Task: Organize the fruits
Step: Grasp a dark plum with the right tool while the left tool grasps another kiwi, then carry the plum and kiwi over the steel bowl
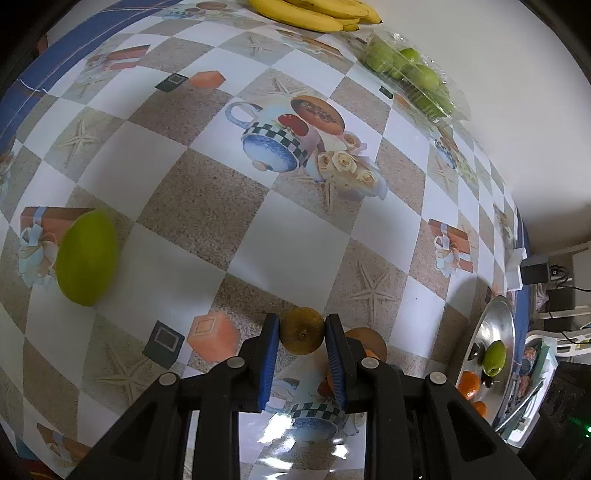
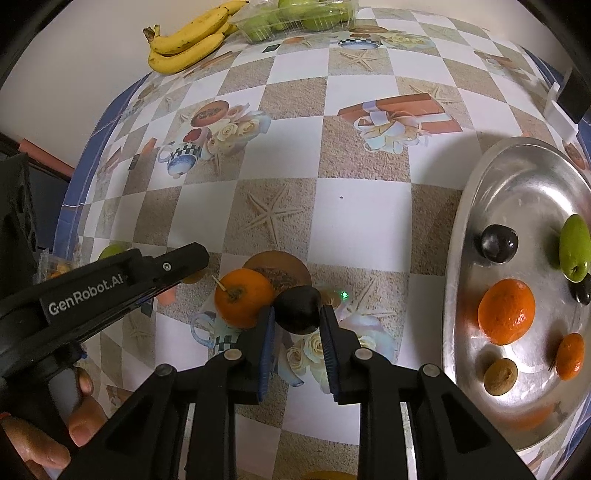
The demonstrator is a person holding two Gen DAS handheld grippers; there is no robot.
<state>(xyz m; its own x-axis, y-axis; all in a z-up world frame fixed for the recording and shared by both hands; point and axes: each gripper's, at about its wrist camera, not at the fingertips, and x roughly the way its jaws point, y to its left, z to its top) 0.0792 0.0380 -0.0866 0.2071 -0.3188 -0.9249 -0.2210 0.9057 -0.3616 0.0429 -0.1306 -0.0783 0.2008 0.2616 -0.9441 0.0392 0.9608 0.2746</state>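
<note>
Tray (image 2: 458,236) at table's right edge held five-odd fruits already. Left claw (image 1: 302,334) clamped on brown fruit (image 1: 302,332), right claw (image 2: 297,314) clamped on dark plum (image 2: 297,309). Orange (image 2: 242,297), green mango (image 1: 86,256), bananas (image 2: 184,42) at far edge still loose, approx half done.

Home; patterned tablecloth (image 1: 295,236); bananas (image 2: 184,40).

Left wrist: looked steeply down, close over the tablecloth (image 1: 295,236).
Right wrist: likewise.
Shared: bananas (image 1: 314,13), metal tray (image 2: 480,206).
</note>
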